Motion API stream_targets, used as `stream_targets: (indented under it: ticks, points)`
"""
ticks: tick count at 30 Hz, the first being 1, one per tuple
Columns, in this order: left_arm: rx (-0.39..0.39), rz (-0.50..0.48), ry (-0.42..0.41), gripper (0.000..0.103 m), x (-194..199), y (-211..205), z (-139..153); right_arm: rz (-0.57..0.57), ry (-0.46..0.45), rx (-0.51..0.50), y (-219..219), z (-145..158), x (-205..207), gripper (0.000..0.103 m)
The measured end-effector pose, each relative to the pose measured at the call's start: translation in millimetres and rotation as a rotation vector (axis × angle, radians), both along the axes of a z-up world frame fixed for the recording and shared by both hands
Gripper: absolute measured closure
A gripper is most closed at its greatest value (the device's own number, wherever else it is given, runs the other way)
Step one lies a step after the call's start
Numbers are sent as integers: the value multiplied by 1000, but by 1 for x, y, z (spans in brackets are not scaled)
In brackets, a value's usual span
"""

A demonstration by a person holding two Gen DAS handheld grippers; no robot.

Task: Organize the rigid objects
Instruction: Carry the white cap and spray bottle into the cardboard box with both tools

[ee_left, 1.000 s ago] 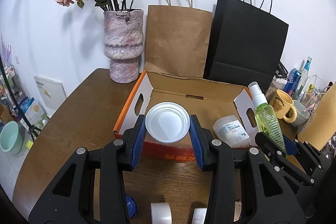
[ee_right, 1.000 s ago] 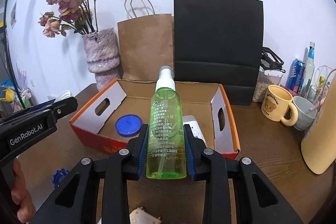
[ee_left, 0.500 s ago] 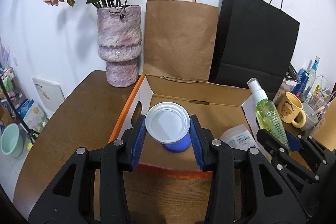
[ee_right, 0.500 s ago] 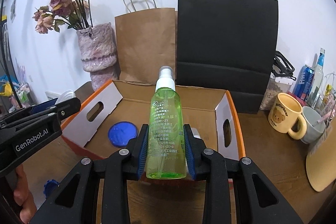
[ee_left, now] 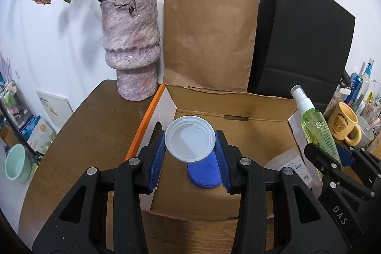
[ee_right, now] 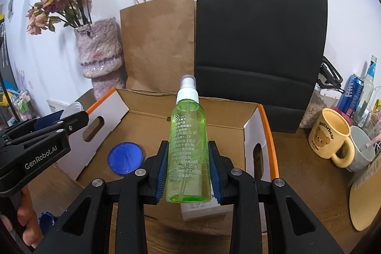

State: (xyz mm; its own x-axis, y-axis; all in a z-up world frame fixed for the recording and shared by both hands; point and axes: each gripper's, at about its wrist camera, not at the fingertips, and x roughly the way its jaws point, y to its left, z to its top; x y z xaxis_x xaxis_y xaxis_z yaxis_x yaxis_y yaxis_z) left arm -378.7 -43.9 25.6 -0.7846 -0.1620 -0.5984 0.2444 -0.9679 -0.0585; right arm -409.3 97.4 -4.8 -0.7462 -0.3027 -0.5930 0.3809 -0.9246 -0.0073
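Note:
My left gripper (ee_left: 190, 149) is shut on a white round lid (ee_left: 190, 138) and holds it over the left part of an open cardboard box (ee_left: 228, 108) with orange edges. A blue round lid (ee_left: 204, 174) lies on the box floor right under it; it also shows in the right wrist view (ee_right: 125, 157). My right gripper (ee_right: 188, 166) is shut on a green spray bottle (ee_right: 188, 144), upright, above the box's near right part. A white packet (ee_left: 289, 167) lies in the box under the bottle.
A pink vase (ee_left: 130, 44) with dried roses stands left of the box. A brown paper bag (ee_left: 209, 39) and a black bag (ee_left: 300, 39) stand behind it. A yellow bear mug (ee_right: 329, 135), a grey cup and cans crowd the right. A small blue object (ee_right: 47, 220) lies on the table near the box front.
Both grippers have moved forward over the box with their loads. The white lid now hangs above the blue lid inside the box.

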Motion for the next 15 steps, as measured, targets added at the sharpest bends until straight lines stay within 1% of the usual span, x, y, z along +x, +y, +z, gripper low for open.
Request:
stream_targets:
  ticks: [7, 15]
  points:
    - [-20, -2, -32, 66, -19, -4, -9, 15, -23, 41, -6, -9, -16, 68]
    - [-37, -8, -80, 66, -34, -8, -22, 21, -75, 79, -9, -27, -30, 68]
